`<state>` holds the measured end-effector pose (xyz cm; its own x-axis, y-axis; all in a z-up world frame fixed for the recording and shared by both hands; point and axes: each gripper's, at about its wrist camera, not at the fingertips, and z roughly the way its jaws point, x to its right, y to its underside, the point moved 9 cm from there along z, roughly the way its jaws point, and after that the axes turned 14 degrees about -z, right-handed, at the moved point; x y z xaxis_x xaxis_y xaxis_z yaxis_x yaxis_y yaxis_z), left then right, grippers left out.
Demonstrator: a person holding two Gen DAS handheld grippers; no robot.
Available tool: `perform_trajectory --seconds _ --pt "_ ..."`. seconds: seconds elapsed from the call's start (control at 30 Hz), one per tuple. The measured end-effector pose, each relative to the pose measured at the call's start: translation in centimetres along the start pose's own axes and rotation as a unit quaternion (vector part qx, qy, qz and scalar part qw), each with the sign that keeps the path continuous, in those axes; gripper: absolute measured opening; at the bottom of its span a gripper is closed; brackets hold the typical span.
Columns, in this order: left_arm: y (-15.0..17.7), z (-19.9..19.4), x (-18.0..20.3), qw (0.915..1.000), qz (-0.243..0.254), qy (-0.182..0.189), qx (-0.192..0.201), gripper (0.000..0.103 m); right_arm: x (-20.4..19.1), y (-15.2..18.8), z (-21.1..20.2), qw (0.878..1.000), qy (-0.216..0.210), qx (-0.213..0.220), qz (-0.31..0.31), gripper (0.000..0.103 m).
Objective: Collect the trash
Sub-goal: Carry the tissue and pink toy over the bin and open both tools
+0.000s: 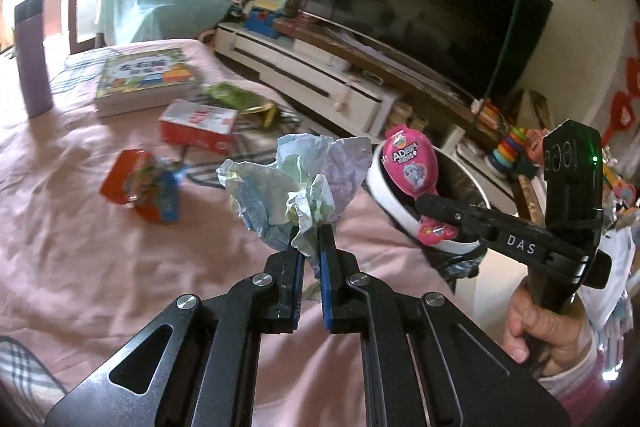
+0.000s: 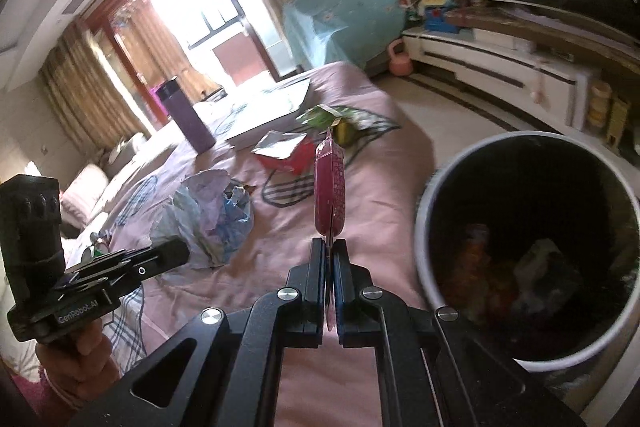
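Carrying both loads to the trash bin (image 2: 424,227): left tool (image 1: 309,233) pinches crumpled paper (image 1: 296,183) above the pink bed (image 1: 80,247); right tool (image 2: 330,247) clamps pink toy package (image 2: 329,193) near the rim. Center each over the opening before spreading.

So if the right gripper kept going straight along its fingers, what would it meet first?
Probably the red packet on the pink bedspread, beyond the pink package the right gripper holds; depth is uncertain. The bin sits off right.
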<state>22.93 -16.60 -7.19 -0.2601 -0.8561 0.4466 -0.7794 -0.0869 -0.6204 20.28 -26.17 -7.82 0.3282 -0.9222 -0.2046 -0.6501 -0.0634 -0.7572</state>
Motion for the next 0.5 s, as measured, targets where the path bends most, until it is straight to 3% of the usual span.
perform_trajectory --seconds 0.5 --pt "0.7 3.6 8.5 0.9975 0.055 0.037 -0.028 0.006 8.1 1.8 -5.2 0.995 0.071 0.024 0.06 0.004"
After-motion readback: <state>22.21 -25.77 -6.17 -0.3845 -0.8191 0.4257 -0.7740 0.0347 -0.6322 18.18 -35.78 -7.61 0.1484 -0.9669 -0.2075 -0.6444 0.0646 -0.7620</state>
